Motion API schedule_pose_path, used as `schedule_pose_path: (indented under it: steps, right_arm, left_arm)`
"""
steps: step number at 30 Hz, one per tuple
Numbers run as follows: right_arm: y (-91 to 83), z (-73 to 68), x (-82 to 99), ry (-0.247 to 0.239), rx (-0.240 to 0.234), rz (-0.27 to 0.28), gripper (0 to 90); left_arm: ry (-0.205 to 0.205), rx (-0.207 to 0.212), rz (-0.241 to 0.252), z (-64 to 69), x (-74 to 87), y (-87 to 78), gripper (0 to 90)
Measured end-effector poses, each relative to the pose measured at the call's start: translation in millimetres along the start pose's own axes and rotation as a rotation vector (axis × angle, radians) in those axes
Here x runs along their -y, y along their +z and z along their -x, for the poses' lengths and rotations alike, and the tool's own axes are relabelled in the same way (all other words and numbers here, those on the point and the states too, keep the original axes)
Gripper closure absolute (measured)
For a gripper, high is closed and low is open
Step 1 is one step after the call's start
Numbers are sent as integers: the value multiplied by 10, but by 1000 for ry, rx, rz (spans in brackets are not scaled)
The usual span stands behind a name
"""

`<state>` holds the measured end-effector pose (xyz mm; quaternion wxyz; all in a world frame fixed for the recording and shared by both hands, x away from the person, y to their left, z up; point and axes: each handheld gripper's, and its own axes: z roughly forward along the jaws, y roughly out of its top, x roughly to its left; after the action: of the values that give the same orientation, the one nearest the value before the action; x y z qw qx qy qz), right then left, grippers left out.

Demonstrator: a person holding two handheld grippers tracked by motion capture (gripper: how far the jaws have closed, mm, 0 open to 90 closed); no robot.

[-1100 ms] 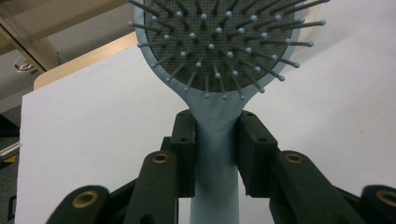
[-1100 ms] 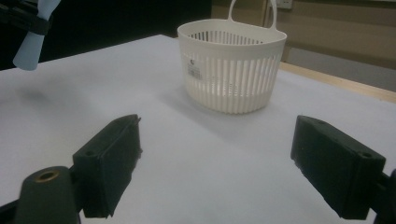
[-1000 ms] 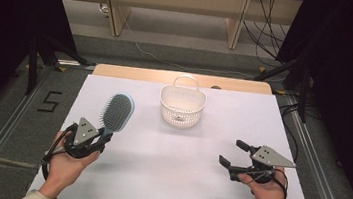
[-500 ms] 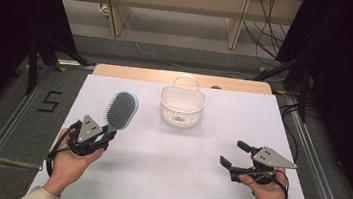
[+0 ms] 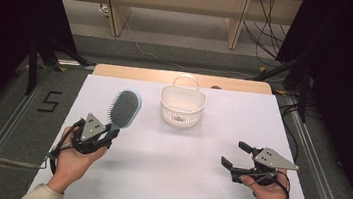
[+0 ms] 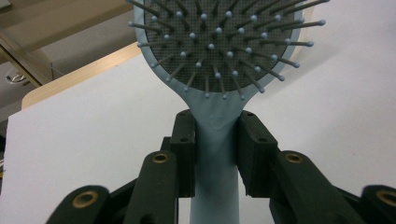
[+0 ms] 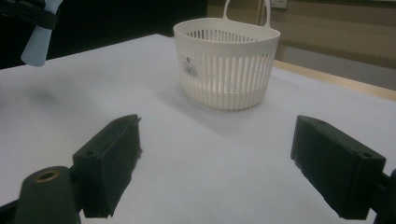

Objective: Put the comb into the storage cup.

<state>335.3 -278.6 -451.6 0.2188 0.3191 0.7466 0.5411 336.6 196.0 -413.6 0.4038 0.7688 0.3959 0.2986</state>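
The white rectangular tabletop (image 5: 180, 180) is carrying a white slotted plastic basket with a loop handle (image 5: 182, 106), which is standing upright near the middle of the far edge. Toward the left edge, a pale blue paddle hairbrush with dark bristles (image 5: 124, 107) is being held off the surface by the left gripper (image 5: 105, 132), whose jaws are clamping the narrow neck just below the head, bristles facing up and the head pointing toward the far edge. The right gripper (image 5: 234, 155) is sitting near the front right corner with its jaws spread wide and nothing between them, facing the basket across bare surface.

The likely aim is the basket. The grip is sitting on a smooth, tapering neck, so the brush could be pivoting or sliding as it swings over. The basket is light and unsteadied; the brush head catching its rim or handle could be tipping or shoving it.
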Motion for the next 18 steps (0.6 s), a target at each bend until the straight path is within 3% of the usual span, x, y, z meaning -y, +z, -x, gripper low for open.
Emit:
schedule_pose_path:
  steps: [18]
  right_arm:
    - [-15, 4, 7, 1, 5, 4, 166]
  left_arm:
    - [2, 11, 15, 49, -79, 65, 701]
